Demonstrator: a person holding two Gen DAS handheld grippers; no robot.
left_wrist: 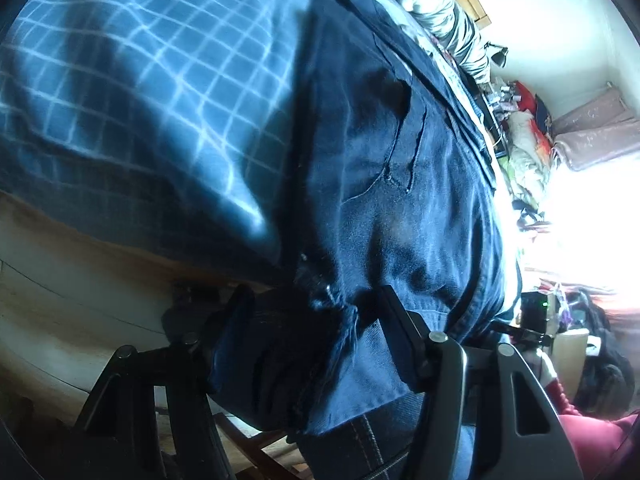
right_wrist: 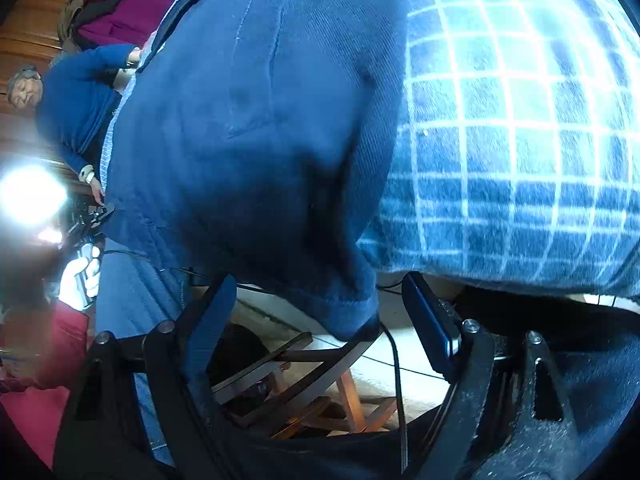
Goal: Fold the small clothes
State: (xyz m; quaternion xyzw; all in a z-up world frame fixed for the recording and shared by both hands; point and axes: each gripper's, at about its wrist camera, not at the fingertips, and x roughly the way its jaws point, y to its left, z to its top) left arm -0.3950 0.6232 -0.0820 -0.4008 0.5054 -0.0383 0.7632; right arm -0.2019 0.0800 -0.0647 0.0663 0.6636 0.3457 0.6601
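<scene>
Left wrist view: the left claw (left_wrist: 316,320) has dark denim bunched between its 2 fingers, which stand fairly wide with a thick wad of the jeans (left_wrist: 400,184) filling the gap; I judge it is gripping the cloth, though whether the pads press firmly is hard to tell. The part in the gap looks like a frayed, torn patch, with loose threads and a darker lining showing. Further out, the jeans lie spread over a bed with a blue checked sheet (left_wrist: 132,92), running away from the claw toward a heap of grey bedding (left_wrist: 436,4) and a cluttered, sunlit corner.

In the right wrist view the right claw (right_wrist: 316,304) stands wide, its fingers either side of a hemmed corner of the jeans (right_wrist: 256,128) that hangs over the bed's edge; the hem sits between the fingers but neither pad visibly touches it, so it holds nothing. Beyond lie the checked sheet (right_wrist: 516,128), a folding wooden frame (right_wrist: 304,384) on the floor below, and a person in a blue top (right_wrist: 76,100) at the far side.

The denim is a thick twill: heavy for its size, soft yet stiff enough to hold a crease, not slippery, not fragile except at the frayed tear. It should sag under its own weight when lifted. Better holds are the stitched hem and seams, where the layers are doubled, not the ragged patch, which could tear further.
</scene>
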